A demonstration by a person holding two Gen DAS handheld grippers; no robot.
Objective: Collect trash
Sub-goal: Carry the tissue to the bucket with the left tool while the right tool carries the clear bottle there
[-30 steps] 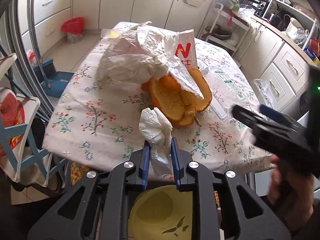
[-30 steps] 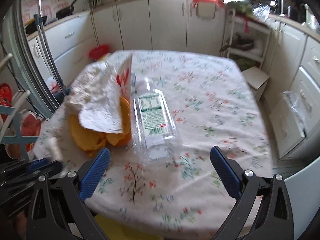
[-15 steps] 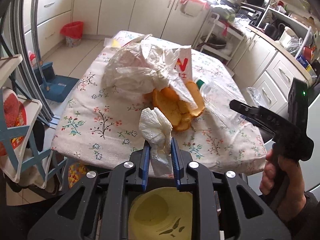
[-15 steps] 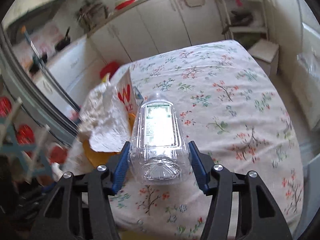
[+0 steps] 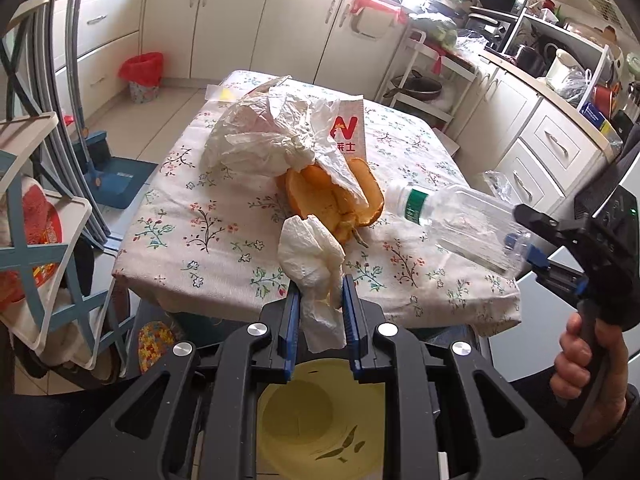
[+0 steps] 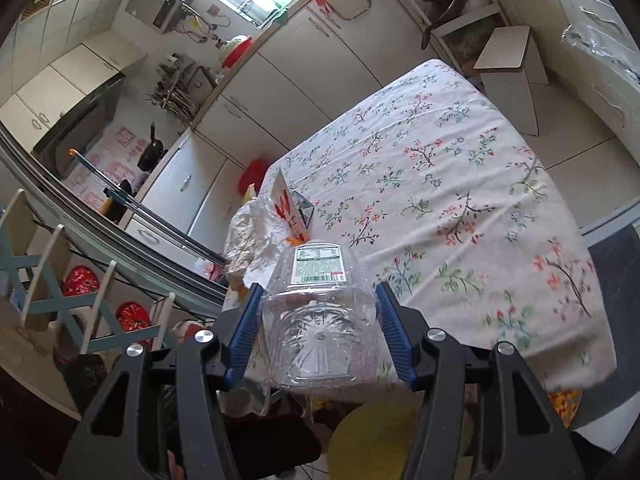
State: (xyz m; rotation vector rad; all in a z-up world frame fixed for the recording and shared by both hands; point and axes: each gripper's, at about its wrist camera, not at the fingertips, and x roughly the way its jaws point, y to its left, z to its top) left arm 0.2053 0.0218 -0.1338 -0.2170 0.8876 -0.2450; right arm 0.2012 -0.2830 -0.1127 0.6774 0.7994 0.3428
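Note:
My left gripper [image 5: 319,284] is shut on a crumpled white tissue [image 5: 312,252], held off the near edge of the floral table [image 5: 208,232]. My right gripper [image 6: 318,292] is shut on the base of a clear plastic bottle [image 6: 318,304] and holds it lifted above the table's near right corner; the bottle also shows in the left wrist view [image 5: 456,220]. On the table lie orange peel [image 5: 332,196], a crumpled white bag [image 5: 272,140] and a white carton with red print [image 5: 348,132]. A yellow bin [image 5: 320,424] sits below my left gripper.
Blue-and-white racks [image 5: 36,220] stand at the left. A red-lined waste bin [image 5: 142,76] stands on the floor by the far cabinets. White cabinets and drawers [image 5: 548,148] run along the right. A small stool [image 6: 508,64] stands past the table's far end.
My right gripper closed on the bottle and lifted it off the table, tilting upward. My left gripper drew back a little from the table with the tissue.

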